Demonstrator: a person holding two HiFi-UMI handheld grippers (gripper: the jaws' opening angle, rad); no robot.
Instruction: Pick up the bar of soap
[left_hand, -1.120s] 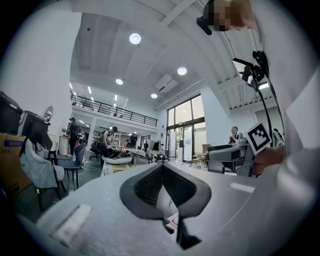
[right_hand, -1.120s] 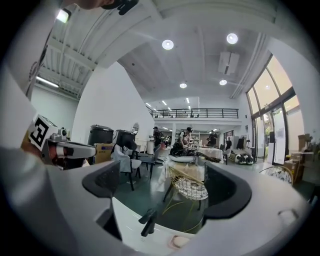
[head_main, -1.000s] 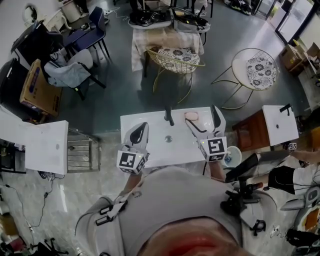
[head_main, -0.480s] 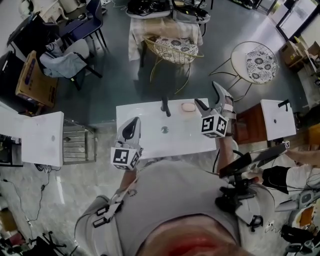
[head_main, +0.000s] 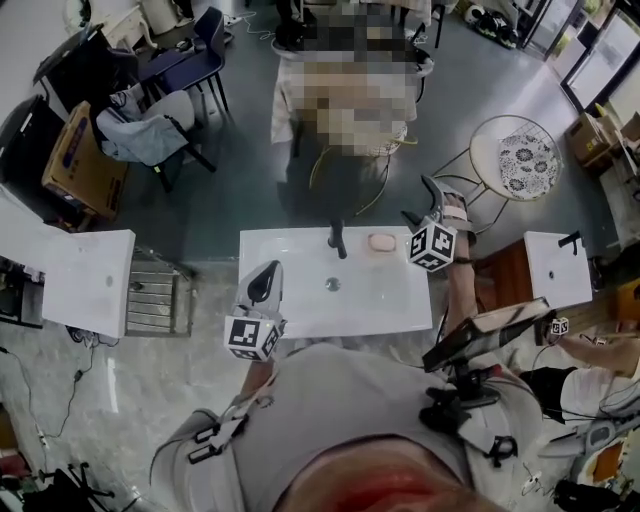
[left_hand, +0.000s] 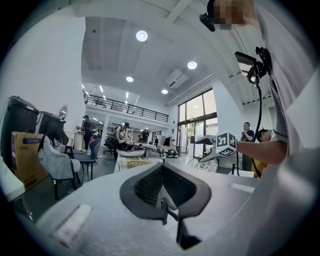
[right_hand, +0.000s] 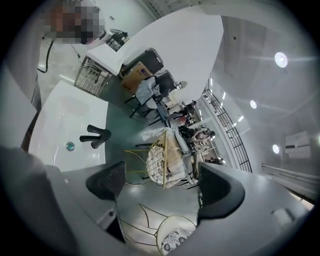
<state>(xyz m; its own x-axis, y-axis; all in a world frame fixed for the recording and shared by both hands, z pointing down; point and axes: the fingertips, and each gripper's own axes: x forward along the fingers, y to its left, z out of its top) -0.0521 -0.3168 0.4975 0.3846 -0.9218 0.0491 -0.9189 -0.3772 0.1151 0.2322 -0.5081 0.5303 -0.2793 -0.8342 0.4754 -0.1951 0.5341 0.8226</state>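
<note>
The soap (head_main: 381, 242) lies on the white tabletop (head_main: 285, 262), just right of the tap (head_main: 339, 240), untouched — by the look of it, this is the approach step. The right tongs (head_main: 419, 203) hover just beside it, spread wide and closing on nothing, aimed past the edge. The left tongs (head_main: 264, 283) are pressed together, empty. The next move calls for turning the right tongs onto the soap — straddle, then pinch.

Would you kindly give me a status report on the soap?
Left tongs shut, at sink front. Right tongs empty, closing, right of soap. Soap untouched on sink, beside tap.
</note>
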